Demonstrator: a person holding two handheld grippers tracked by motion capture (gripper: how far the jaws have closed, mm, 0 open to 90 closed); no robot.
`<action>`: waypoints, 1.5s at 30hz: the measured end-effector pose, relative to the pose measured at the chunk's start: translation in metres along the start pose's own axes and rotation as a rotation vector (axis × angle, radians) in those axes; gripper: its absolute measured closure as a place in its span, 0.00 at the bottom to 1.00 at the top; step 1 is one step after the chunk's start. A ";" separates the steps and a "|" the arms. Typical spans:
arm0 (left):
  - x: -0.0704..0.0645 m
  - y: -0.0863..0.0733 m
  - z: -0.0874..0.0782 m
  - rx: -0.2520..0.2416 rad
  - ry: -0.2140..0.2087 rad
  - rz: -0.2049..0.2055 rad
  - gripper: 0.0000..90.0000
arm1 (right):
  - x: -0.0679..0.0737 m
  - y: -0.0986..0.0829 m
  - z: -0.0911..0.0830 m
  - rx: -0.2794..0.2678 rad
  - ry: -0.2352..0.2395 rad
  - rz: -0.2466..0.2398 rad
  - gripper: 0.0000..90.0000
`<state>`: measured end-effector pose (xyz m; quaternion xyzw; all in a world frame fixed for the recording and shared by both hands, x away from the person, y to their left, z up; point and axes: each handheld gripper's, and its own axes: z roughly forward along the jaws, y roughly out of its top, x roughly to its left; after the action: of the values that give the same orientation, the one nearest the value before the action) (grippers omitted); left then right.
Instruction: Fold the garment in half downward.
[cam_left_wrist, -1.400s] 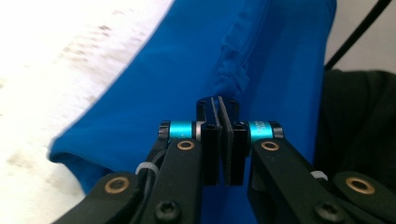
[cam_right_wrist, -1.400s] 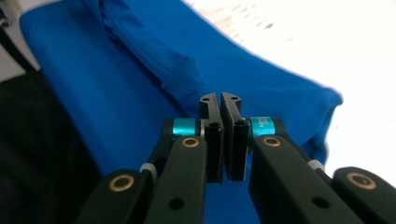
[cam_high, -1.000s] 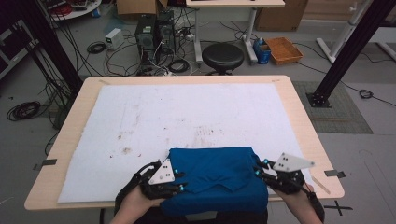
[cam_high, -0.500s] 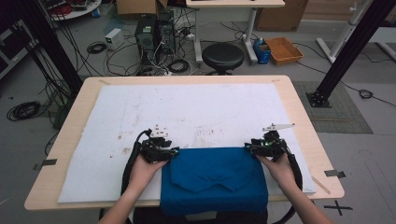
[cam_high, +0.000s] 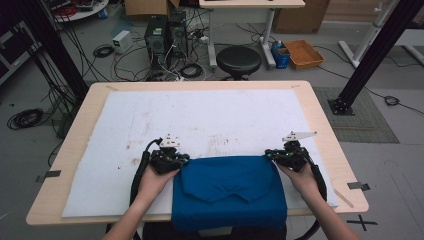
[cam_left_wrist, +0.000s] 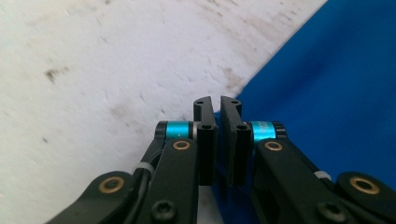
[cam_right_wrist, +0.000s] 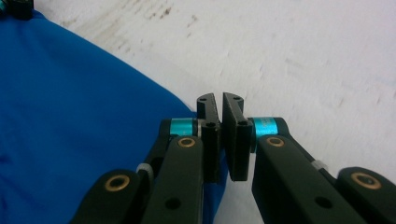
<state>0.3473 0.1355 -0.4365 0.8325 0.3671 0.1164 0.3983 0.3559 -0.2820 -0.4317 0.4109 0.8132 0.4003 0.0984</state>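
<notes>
Now both tools, left (cam_high: 172, 159) and right (cam_high: 286, 156), pinched on blue cloth (cam_high: 228, 187) corners.

Cloth (cam_high: 230, 190) lay on mat (cam_high: 150, 115) at table (cam_high: 320, 120) near edge, overhanging it. Left gripper (cam_high: 172, 159) at cloth's far-left corner, right gripper (cam_high: 285, 156) at far-right. Stool (cam_high: 238, 60) behind table.
</notes>
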 end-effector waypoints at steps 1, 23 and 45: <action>0.003 0.005 -0.001 -0.010 0.005 0.012 0.95 | 0.000 0.002 0.000 -0.001 -0.003 -0.003 0.96; 0.079 0.071 0.039 -0.018 0.082 0.096 0.94 | -0.052 0.078 0.048 -0.035 -0.125 -0.023 0.96; 0.027 0.015 0.004 -0.041 0.091 -0.197 0.61 | -0.013 0.017 0.012 -0.083 -0.142 0.109 0.60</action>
<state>0.3757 0.1461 -0.4309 0.7780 0.4623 0.1218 0.4076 0.3802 -0.2791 -0.4297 0.4774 0.7633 0.4081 0.1510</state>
